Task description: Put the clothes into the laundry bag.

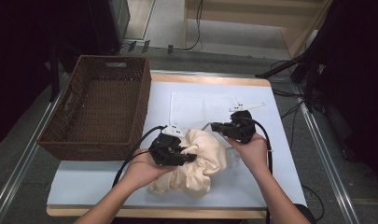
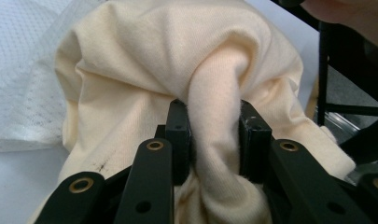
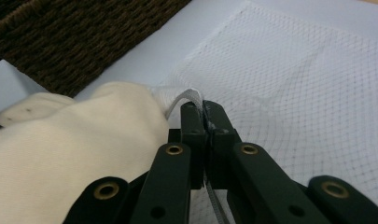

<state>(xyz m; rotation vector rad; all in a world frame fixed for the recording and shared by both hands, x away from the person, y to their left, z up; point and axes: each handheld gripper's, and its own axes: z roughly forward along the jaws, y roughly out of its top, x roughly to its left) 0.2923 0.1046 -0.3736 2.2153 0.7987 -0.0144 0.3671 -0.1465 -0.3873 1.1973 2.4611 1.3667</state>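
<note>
Your left gripper (image 2: 213, 140) is clamped on a thick fold of the cream garment (image 1: 200, 161), which lies bunched near the front middle of the worktop (image 1: 84, 182). Your right gripper (image 3: 204, 122) is pinched together on the edge of the white mesh laundry bag (image 3: 308, 88), just beside the garment. Farther left stands a brown wicker basket (image 1: 100, 107) on the worktop's edge.

Lab-like recording room: dark curtains (image 1: 18, 70), floor cables (image 1: 196, 28), metal-framed table (image 1: 210, 79).
</note>
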